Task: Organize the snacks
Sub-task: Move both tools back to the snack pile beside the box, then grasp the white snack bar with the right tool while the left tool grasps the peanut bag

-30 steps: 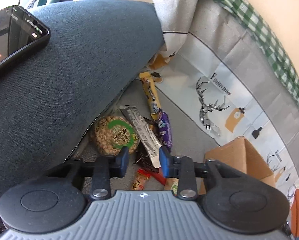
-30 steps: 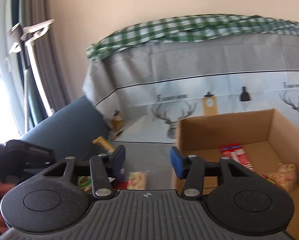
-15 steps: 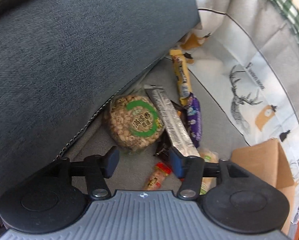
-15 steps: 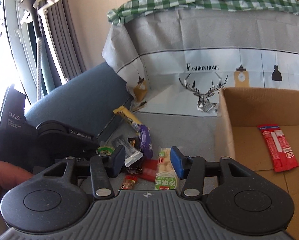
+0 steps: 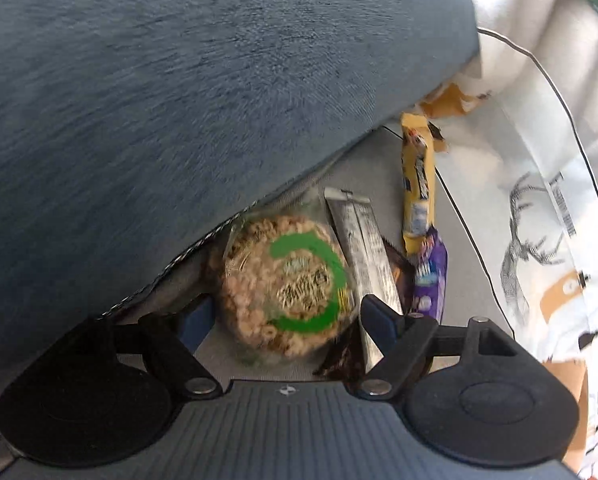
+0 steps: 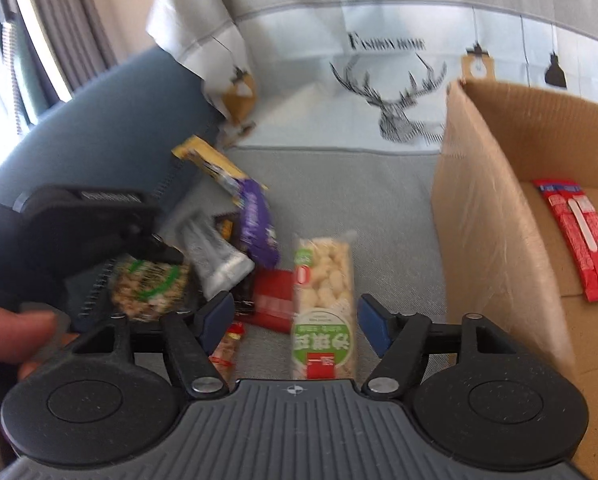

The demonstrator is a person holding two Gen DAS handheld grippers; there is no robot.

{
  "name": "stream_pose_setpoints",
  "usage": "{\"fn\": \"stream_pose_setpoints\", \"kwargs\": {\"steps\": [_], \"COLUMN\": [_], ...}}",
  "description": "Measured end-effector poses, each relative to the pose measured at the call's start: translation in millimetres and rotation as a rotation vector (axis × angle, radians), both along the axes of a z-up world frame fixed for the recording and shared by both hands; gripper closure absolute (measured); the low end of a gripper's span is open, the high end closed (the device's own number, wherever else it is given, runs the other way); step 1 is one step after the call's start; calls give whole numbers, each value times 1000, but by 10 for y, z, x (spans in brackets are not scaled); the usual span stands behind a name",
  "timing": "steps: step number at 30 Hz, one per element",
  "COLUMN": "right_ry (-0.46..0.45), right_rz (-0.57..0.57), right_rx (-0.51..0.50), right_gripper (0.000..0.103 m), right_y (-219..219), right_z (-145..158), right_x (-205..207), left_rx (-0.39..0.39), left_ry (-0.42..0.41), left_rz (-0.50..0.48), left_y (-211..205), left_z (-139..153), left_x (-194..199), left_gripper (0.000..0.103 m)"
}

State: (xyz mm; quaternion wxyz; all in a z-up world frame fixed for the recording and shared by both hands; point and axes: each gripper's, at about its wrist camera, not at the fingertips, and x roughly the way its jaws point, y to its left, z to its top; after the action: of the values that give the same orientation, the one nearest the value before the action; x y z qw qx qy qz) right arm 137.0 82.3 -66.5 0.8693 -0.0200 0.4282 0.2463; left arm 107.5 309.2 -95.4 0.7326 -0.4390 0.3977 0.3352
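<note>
The left gripper [image 5: 285, 314] hangs over a round, green-labelled pack of puffed snacks [image 5: 287, 284], its jaws spread to either side of the pack and having just been opening; no pad presses on it. The pack lies on the grey sofa seat [image 6: 339, 184] against the blue armrest [image 5: 179, 100], beside a silver bar [image 5: 363, 252], a yellow bar [image 5: 417, 184] and a purple bar [image 5: 431, 276]. The right gripper [image 6: 297, 320] frames a clear pack of white puffs [image 6: 325, 292], jaws apart and just widened, not touching it. A cardboard box [image 6: 495, 216] to the right holds a red packet [image 6: 579, 236].
</note>
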Motion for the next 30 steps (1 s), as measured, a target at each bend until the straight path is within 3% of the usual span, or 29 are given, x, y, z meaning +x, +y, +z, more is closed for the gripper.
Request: {"fn": "stream_pose_setpoints", "kwargs": {"steps": [13,14,15,18,21,26,30], "right_ry": [152,153,146,122,116,105,111], "right_rz": [-63,-67,-68,-52,-39,-9,31], "right_rx": [-84,-88,-94,-107,-104,-78,-71], "right_gripper": [33,37,48,64,65,65,65], "right_y": [74,69,64,81,52,5,-17], "right_z": [-338,-346,-341,-334,-307,-228,-171], "right_x": [212,215,214,187,181,94,-14], "left_rx": [89,97,104,115,132,160,147], "left_ry": [37,41,43,47,39,2,11], "left_rz": [-12,-20,-28,-46,-67,-116,-199], "left_y": [4,-1,-10,-33,-66,-106,-172], "left_z": [-46,-45,-41,-22,20,145,171], "left_x": [356,360,361,336,271,124,41], "left_gripper": [20,21,21,27,35,57,58]}}
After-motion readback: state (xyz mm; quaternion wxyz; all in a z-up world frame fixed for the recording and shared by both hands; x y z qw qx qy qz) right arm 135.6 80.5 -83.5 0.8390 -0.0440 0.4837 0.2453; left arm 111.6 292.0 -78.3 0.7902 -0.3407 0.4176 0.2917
